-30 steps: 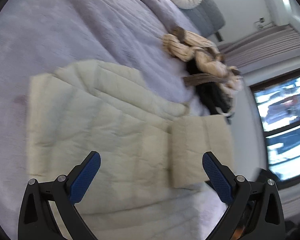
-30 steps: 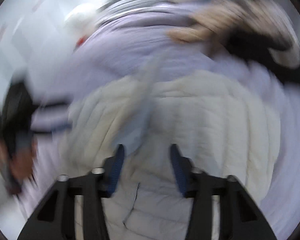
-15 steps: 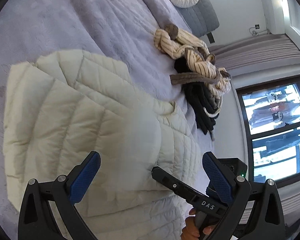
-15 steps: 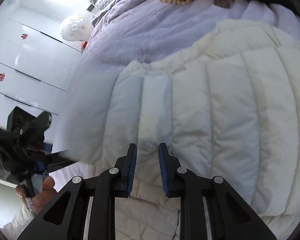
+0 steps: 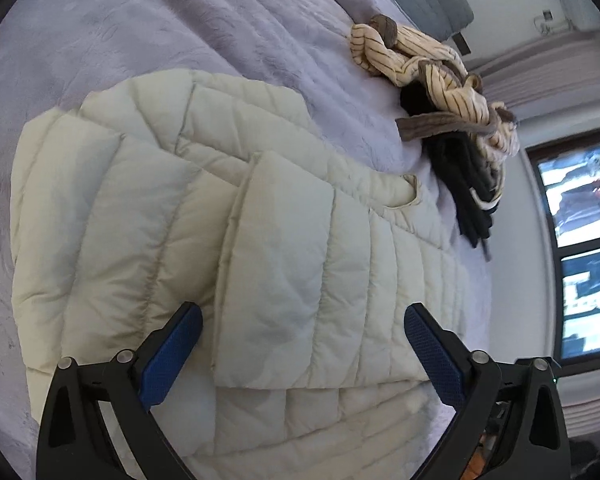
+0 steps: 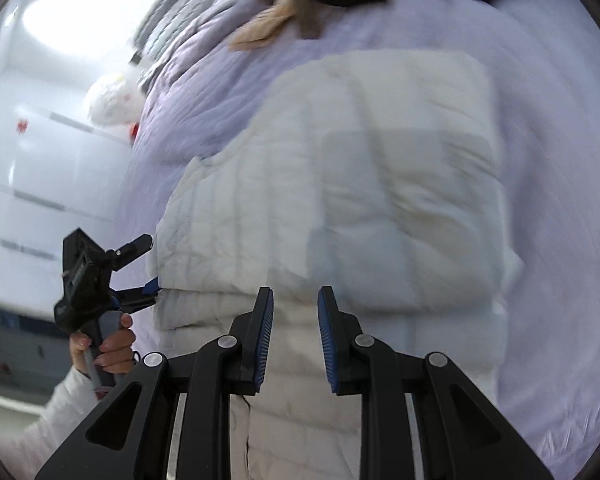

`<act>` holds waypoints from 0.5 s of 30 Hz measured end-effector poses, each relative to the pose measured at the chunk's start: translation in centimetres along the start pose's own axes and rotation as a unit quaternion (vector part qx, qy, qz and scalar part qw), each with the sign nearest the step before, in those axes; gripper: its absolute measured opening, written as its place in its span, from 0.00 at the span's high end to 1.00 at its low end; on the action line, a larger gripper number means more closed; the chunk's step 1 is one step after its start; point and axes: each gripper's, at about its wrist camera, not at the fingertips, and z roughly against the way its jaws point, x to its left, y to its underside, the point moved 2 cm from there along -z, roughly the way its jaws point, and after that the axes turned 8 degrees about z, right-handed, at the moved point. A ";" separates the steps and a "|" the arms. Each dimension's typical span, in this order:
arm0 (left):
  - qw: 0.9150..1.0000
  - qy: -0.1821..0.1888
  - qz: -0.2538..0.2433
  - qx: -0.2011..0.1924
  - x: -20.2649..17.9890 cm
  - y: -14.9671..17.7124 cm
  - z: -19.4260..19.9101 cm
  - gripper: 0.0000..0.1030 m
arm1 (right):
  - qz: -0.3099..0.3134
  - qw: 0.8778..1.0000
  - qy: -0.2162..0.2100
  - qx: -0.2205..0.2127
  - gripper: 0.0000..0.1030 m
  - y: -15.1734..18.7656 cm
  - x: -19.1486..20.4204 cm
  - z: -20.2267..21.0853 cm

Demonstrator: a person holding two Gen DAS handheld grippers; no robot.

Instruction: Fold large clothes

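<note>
Nearest the lens, the left gripper (image 5: 302,354) hovers over one cream quilted puffer jacket (image 5: 204,216), its wide jaws closing with nothing pinched. Beside it, the right gripper (image 6: 294,338) has narrow jaws, empty as far as the blur shows. One sleeve (image 5: 292,280) lies folded across the jacket. Bare lavender bedspread (image 5: 152,24) surrounds it. Farther off, one tangled clothes pile (image 5: 448,92) sits near the bed's edge.
</note>
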 end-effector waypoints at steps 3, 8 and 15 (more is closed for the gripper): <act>1.000 -0.013 -0.009 0.010 -0.6 0.4 -0.2 0.61 | -0.032 0.999 0.000 -0.001 0.69 0.9 -1.7 0.6; 0.999 -0.022 -0.035 -0.012 -1.2 1.9 1.7 0.91 | -0.046 0.999 0.003 -0.009 0.66 1.2 -2.4 0.7; 0.998 -0.046 -0.030 -0.017 0.9 3.2 2.8 0.91 | -0.080 0.996 -0.001 -0.032 0.49 1.3 -4.5 1.9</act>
